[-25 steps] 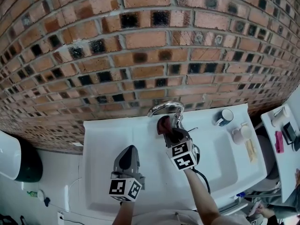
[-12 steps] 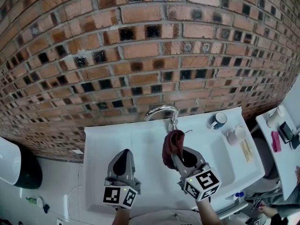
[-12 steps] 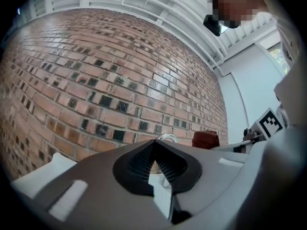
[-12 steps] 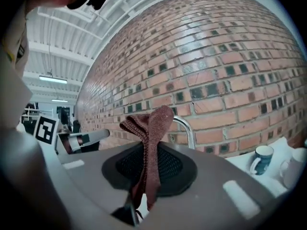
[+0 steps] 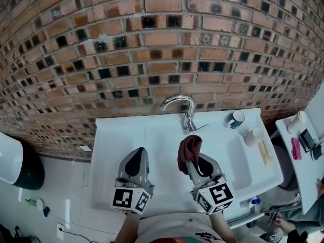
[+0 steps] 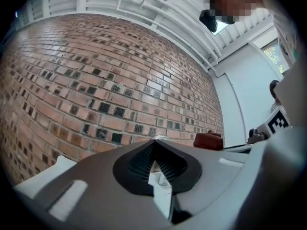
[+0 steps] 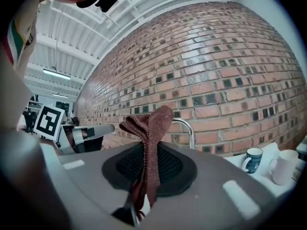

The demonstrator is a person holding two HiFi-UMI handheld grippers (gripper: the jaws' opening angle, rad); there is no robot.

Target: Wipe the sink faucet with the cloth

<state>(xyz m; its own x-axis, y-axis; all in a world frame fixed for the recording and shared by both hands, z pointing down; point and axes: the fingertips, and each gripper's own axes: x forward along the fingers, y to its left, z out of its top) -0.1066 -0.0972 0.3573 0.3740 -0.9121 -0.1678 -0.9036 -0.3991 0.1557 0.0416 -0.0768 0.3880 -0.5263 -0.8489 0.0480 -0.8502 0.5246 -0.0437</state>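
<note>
Right gripper [image 5: 192, 161] clamped on the dark red knitted cloth [image 5: 189, 151]. The cloth stands bunched above the jaws, over the white rectangular sink [image 5: 116, 135], near but apart from the curved chrome faucet [image 5: 178, 104]. Left gripper [image 5: 137, 161] just beside, jaws together, nothing between them. Blue mug [image 5: 235, 119] on the sink's right ledge.

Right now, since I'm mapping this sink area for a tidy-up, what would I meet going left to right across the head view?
In order: left tool → dark red knitted cloth → blue ceramic mug → white cup.
</note>
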